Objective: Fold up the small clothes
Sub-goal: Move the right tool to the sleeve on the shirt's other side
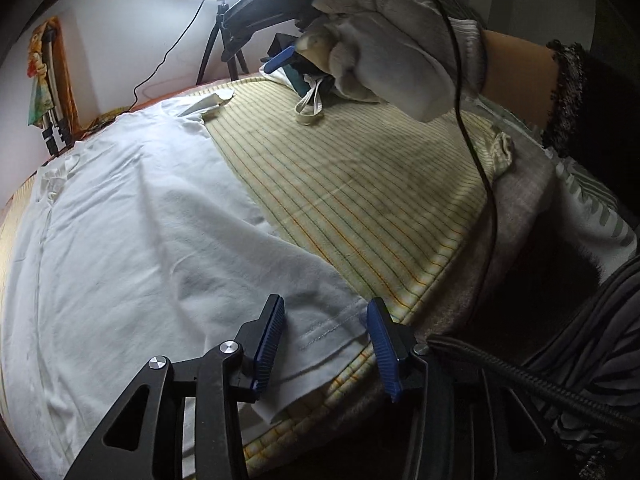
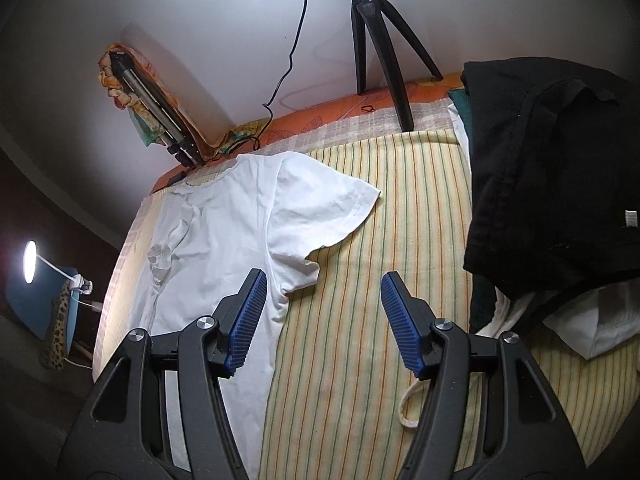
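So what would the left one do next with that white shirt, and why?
Probably close. The left gripper has its jaws open on either side of the white T-shirt's hem corner, and the shirt lies spread flat on the striped cloth. The right gripper is open, holding nothing, near the sleeve.

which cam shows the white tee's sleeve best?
Right wrist. The white T-shirt lies flat there with one short sleeve spread in full on the striped sheet, hem and armpit visible. The left wrist view shows mainly the shirt's body and bottom hem; the sleeve sits far off, small and distorted.
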Action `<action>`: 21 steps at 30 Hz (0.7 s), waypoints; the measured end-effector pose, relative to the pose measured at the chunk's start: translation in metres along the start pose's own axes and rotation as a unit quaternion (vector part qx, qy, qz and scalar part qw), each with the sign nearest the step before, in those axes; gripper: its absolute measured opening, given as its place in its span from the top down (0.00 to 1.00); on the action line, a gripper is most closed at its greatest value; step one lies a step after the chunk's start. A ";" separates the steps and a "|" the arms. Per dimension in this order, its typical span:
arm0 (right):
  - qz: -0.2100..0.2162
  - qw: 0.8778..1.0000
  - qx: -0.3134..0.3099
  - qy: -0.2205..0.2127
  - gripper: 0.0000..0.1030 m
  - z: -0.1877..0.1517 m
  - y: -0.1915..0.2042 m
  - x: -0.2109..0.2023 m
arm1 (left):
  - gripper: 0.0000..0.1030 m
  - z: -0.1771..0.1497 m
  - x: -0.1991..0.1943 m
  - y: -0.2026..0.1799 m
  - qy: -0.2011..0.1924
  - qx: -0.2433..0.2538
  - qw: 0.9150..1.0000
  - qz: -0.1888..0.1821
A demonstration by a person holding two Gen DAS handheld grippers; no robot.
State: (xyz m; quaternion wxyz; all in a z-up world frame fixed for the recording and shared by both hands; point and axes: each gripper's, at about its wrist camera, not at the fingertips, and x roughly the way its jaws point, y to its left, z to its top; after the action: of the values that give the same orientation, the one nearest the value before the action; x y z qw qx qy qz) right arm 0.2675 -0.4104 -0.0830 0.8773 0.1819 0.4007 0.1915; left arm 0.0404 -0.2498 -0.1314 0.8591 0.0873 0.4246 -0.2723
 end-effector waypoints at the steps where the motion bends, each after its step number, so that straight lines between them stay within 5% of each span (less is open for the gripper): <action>1: 0.002 1.000 0.003 0.003 0.39 0.003 -0.002 0.006 | 0.58 0.000 0.002 0.000 -0.003 0.001 1.000 0.001; 8: 0.006 0.999 0.040 0.024 0.39 0.024 -0.014 0.055 | 0.97 0.003 0.007 0.006 -0.013 -0.008 0.999 -0.029; 16: -0.035 0.999 0.023 0.018 0.39 0.035 -0.007 0.092 | 1.00 0.007 -0.006 0.026 -0.027 -0.094 0.991 -0.086; 21: -0.057 0.998 0.000 0.003 0.48 0.040 0.002 0.103 | 1.00 0.012 -0.007 0.021 -0.037 -0.084 0.992 -0.085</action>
State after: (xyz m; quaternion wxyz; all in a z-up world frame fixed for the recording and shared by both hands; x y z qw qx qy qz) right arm 0.3607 -0.3653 -0.1228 0.8856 0.1577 0.4133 0.1416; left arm 0.0562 -0.2341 -0.1206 0.8521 -0.0313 0.4201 -0.3107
